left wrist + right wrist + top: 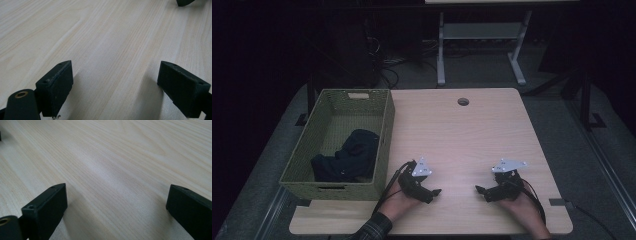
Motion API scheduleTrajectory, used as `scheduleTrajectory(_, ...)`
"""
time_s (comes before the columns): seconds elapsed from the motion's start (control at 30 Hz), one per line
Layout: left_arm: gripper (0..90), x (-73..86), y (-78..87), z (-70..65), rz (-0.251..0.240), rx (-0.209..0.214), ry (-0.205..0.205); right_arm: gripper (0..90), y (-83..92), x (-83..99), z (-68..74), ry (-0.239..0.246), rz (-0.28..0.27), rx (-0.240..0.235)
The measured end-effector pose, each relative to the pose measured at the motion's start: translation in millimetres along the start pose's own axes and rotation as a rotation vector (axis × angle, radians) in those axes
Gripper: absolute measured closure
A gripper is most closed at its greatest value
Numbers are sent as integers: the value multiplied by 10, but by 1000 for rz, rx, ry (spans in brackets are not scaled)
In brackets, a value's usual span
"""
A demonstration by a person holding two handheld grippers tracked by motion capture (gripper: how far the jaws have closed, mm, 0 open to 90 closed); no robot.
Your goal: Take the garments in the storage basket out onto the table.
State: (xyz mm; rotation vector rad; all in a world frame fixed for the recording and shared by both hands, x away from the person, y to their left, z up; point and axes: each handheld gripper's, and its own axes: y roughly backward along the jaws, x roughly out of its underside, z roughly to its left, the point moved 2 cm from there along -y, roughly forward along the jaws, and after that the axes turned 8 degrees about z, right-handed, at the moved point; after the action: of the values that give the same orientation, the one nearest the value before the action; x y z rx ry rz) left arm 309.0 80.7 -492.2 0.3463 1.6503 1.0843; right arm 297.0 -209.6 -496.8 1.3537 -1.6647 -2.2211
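Observation:
Both grippers rest low on a pale wooden table [452, 130] near its front edge, each held by a hand. My left gripper [435, 192] points right and my right gripper [479, 190] points left, tips facing each other across a small gap. In the left gripper view the left gripper [115, 80] stands open over bare wood, nothing between its fingers. The right gripper [116, 205] is likewise open with only table grain between its jaws.
A green woven basket [384, 130] sits at the table's left side with dark blue cloth [349, 155] bunched inside it. A round cable hole [463, 101] lies near the far edge. Table legs and cables stand on the floor behind.

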Motion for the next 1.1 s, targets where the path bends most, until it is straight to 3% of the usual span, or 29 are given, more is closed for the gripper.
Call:
scheduleTrajectory(0.47, 131, -1, 4, -3, 3, -3, -3, 32, -3, -5, 0, -2, 1, -2)
scheduleTrajectory(0.77, 134, -25, 35, -21, 36, 5, -23, 32, -2, -4, 1, -3, 1, 0)
scheduleTrajectory(1.1, 134, -80, 133, 0, -3, 14, -15, 32, -2, -4, 2, -3, 1, 0)
